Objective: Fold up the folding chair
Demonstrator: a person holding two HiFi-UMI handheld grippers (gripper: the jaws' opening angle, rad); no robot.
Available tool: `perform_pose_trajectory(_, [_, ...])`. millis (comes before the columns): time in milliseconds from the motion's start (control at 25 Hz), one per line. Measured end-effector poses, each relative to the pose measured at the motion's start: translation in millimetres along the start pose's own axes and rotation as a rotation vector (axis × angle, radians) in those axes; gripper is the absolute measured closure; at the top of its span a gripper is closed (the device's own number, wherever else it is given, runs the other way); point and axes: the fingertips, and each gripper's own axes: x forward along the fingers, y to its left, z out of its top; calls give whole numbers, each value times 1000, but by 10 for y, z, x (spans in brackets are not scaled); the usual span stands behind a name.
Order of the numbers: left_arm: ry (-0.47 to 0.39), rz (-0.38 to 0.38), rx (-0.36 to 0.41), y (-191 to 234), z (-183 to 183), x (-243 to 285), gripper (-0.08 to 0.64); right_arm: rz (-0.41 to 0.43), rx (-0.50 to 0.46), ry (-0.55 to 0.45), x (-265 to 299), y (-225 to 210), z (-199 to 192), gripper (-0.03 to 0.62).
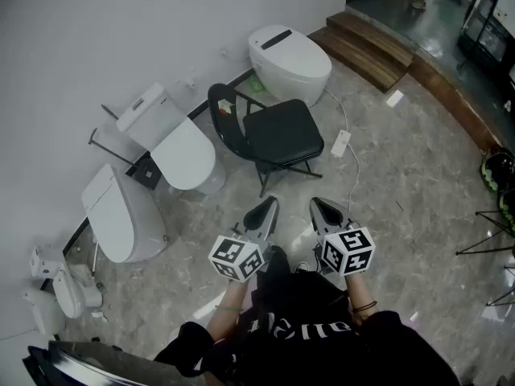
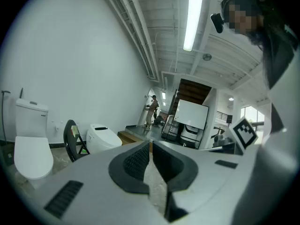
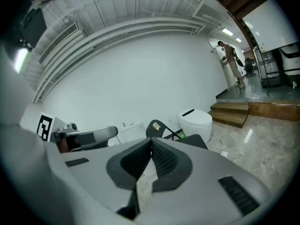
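At the person's front, left gripper point(image 1: 269, 207) and right gripper point(image 1: 319, 207): each pair of jaws closed tip to tip on nothing, dark ribbed pads, held side by side over glossy marbled floor point(image 1: 402, 183). Beyond, apart from both: folding chair point(image 1: 278, 135), unfolded, black padded seat, curved back, thin metal legs. White power strip point(image 1: 340, 141) with cable near its right. Behind it: rounded white tankless toilet point(image 1: 290, 63); leftward, two white toilets point(image 1: 181, 155) by the wall. Farthest: wooden steps point(image 1: 374, 47).

folding chair point(image 1: 280, 133): black | toilets point(image 1: 291, 64): white | floor point(image 1: 406, 195): grey, marbled | steps point(image 1: 372, 43): brown wood | wall point(image 1: 121, 22): white
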Motion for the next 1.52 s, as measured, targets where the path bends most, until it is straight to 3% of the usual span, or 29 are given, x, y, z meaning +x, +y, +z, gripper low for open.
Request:
perform_pose_trajectory(440, [11,1,-12,565,61,586,549,-12,11,24,627,-373,145,578])
perform_pose_trajectory(680, [-12,7,-45,1274,406,1021,549,-20,4,36,1328,-535,485,578])
perform_pose_trajectory(1000, [44,34,-45,2355,720,1495,529,-11,24,62,2471,-639,928,578])
perform_pose_trajectory(1160, [51,88,-80,2848,779,1599,511,-7,46,90,2858,-697,1024,578])
perform_pose_trajectory(1520, [142,277,-192,3777,510,1621,380,-31,62,163,3293,-1063,1016,578])
